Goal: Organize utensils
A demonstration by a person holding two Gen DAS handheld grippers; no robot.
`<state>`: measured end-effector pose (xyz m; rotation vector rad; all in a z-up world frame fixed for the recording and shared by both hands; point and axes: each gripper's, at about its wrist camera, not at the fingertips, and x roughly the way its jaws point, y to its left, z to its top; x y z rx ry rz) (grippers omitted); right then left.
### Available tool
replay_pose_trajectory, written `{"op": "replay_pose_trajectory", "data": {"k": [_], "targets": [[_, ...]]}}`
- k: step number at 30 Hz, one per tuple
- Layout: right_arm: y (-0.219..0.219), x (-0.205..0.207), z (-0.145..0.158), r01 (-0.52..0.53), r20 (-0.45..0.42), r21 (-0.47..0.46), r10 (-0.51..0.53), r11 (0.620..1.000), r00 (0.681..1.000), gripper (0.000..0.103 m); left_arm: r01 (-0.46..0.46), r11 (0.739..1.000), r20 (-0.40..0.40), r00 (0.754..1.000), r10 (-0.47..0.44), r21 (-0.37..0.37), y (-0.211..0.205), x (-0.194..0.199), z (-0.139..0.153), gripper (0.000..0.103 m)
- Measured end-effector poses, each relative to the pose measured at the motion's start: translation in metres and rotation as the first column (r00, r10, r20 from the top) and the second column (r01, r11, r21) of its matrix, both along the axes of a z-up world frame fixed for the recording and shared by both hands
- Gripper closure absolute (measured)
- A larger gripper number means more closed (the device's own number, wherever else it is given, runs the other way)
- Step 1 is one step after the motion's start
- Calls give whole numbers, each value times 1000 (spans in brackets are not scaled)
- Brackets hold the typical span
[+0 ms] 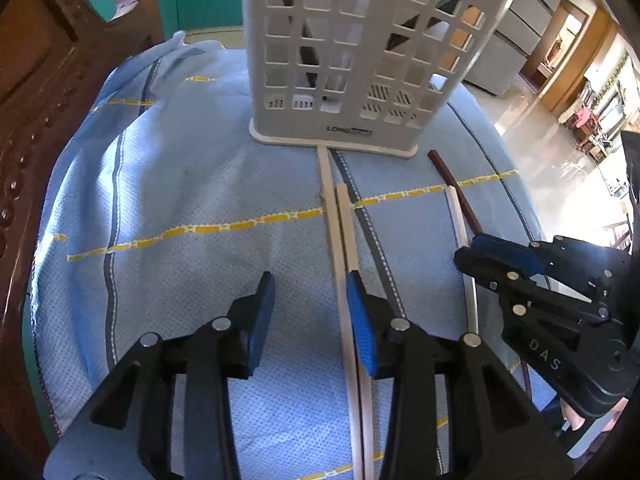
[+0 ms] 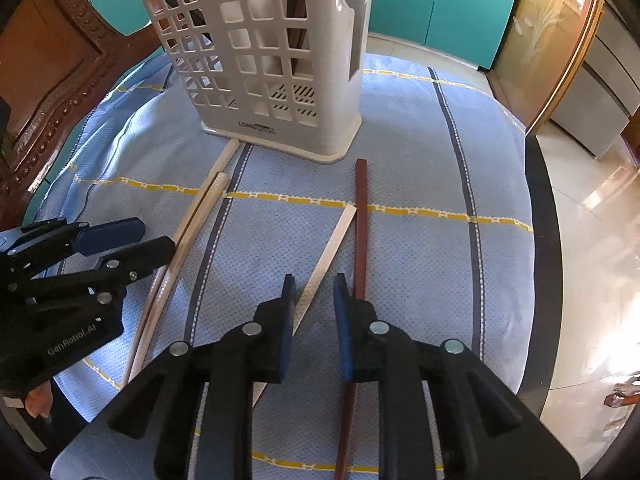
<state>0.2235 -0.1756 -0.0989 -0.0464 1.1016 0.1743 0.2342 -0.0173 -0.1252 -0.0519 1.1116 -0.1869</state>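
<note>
Nearest the lens, the left gripper [image 1: 310, 300] hangs with jaws spread wide and empty, its right pad just beside two pale chopsticks [image 1: 340, 232] that lie side by side and run up to the base of the white utensil holder [image 1: 340, 60]. That holder stands upright on the blue cloth [image 1: 180, 184] and has dark utensils inside. Right of the pale pair, the right gripper [image 2: 314, 300] is parted over a white chopstick [image 2: 328, 248], with a dark red chopstick [image 2: 361, 216] just beside it.

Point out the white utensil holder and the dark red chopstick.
white utensil holder [image 2: 260, 64], right wrist view, on its lattice front wall.
dark red chopstick [image 2: 361, 216], right wrist view, on its upper shaft.
</note>
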Motion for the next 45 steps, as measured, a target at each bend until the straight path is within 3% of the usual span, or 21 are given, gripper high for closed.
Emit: {"op": "replay_pose_trajectory", "data": {"k": [11, 16, 19, 27, 29, 31, 38, 45], "targets": [[-2, -1, -3, 7, 2, -2, -7, 1000, 1000, 78, -29, 998, -25, 999, 30, 50, 15, -1, 2, 64], [-2, 1, -1, 9, 6, 10, -9, 1000, 1000, 78, -60, 997, 47, 997, 62, -46, 25, 1, 20, 65], [0, 0, -2, -1, 1, 11, 1, 1000, 1000, 78, -51, 996, 51, 997, 55, -70, 25, 4, 19, 65], [10, 0, -6, -18, 15, 1, 18, 1000, 1000, 78, -27, 999, 24, 999, 27, 18, 4, 14, -6, 64], [17, -2, -7, -62, 36, -17, 63, 998, 997, 90, -38, 999, 25, 999, 37, 29, 4, 16, -9, 64], [21, -5, -7, -100, 42, -8, 101, 995, 994, 92, -44, 998, 23, 999, 44, 36, 4, 17, -9, 64], [19, -6, -6, -85, 32, -13, 86, 996, 996, 89, -43, 998, 26, 999, 42, 48, 5, 16, -10, 64], [18, -7, -7, -65, 39, -31, 66, 997, 997, 85, -32, 991, 53, 998, 25, 127, -7, 16, -9, 63]]}}
